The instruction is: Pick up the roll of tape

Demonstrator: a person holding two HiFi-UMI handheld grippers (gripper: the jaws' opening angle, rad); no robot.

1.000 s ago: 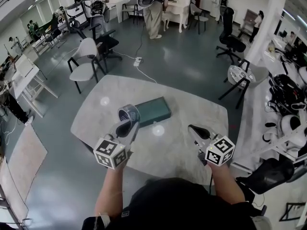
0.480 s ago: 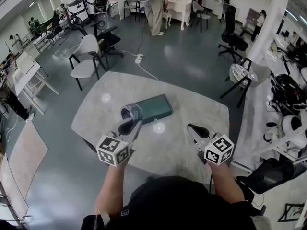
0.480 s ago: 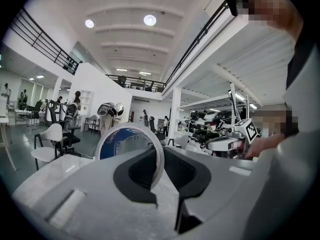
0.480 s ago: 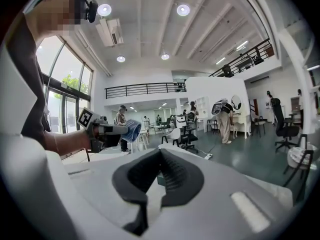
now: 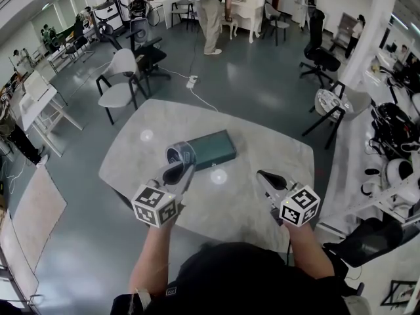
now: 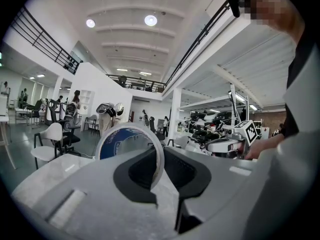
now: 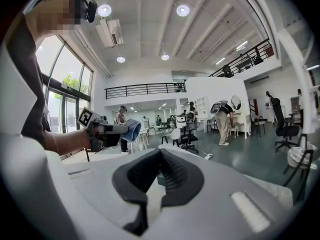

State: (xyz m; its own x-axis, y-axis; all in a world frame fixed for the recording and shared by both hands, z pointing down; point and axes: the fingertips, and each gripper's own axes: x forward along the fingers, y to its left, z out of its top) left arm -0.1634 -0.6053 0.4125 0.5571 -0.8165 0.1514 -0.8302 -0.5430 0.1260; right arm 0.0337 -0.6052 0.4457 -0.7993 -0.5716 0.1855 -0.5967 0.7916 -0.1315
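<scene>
The roll of tape (image 5: 178, 155), pale with a blue printed inner face, stands on edge in my left gripper (image 5: 179, 170), which is shut on its rim. In the left gripper view the roll (image 6: 127, 145) rises between the dark pads (image 6: 195, 171), held above the white marble table (image 5: 262, 151). The right gripper view shows the same roll (image 7: 131, 129) off to the left, in the air. My right gripper (image 5: 265, 176) hovers over the table's near right part. Its jaws meet at the tips (image 7: 160, 153) with nothing in them.
A dark green flat box (image 5: 213, 148) lies on the table just beyond the tape. Chairs (image 5: 121, 84) and a cable with a power strip (image 5: 191, 81) are on the grey floor past the table. People stand at desks in the background (image 5: 211, 15).
</scene>
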